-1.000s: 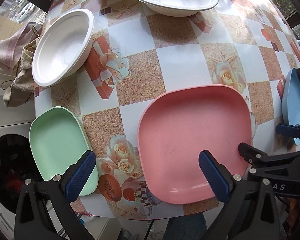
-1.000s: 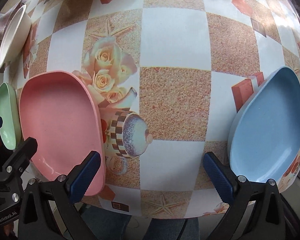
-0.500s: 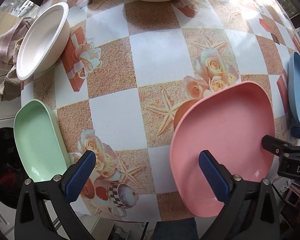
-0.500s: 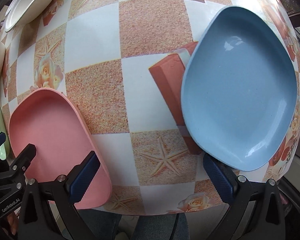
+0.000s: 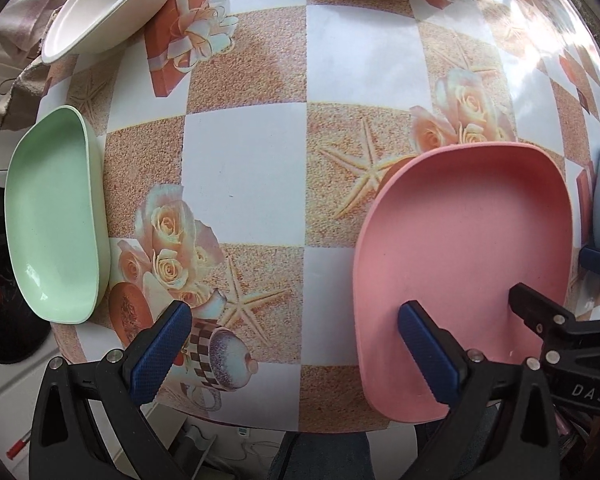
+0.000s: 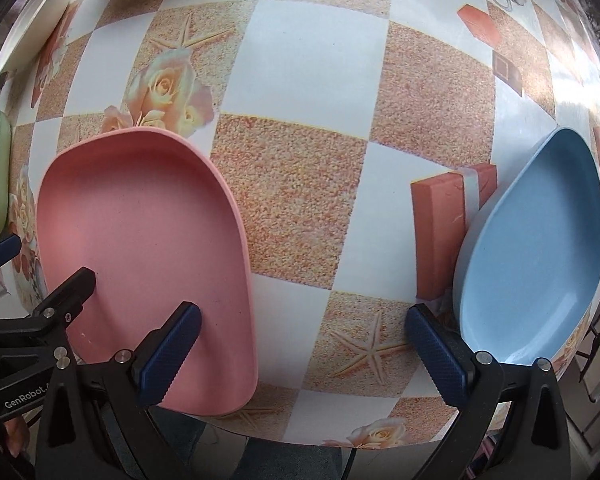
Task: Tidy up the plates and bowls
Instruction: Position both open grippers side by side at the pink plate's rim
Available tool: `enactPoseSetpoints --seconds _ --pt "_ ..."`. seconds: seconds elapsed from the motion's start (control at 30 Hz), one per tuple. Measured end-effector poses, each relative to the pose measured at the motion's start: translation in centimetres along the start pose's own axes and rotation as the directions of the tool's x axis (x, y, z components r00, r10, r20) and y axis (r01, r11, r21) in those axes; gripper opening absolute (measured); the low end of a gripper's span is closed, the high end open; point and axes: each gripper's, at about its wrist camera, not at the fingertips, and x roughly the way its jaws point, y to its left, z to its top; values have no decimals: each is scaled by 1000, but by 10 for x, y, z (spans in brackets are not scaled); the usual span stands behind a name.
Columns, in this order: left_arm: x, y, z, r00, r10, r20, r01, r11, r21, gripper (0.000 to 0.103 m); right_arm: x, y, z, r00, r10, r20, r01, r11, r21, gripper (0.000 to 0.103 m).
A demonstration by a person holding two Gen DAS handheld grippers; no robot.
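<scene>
Seen from the left wrist, the left gripper (image 5: 290,354) has its fingers (image 5: 162,354) spread wide and grasping nothing, the right-hand finger hovering over the near edge of the pink plate (image 5: 468,264). That plate lies flat and empty near the front edge of the checkered surface (image 5: 252,160), its long axis running away from the camera. An empty green plate (image 5: 50,216) sits well apart at the left edge, and a white bowl (image 5: 100,12), also empty, lies beyond it. From the right wrist, the right gripper (image 6: 300,354) is likewise released, its fingers (image 6: 436,354) straddling bare surface between the pink plate (image 6: 140,240) and an empty blue plate (image 6: 536,248) at the right edge.
</scene>
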Motion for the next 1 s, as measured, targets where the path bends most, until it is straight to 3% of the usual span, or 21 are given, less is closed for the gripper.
enactPoseSetpoints --seconds 0.3,0.57,1.0 --pt "22 23 -1 992 -108 -58 102 990 -97 103 0 -1 -10 999 1 -40 -1 1000 -1 103" --pt "31 37 0 992 -108 -67 102 991 -90 103 -6 -1 -4 1000 3 -16 -3 1000 -2 103" --pt "9 29 -14 992 -110 -66 104 991 -90 103 3 -18 4 1000 9 -25 -9 1000 -2 103"
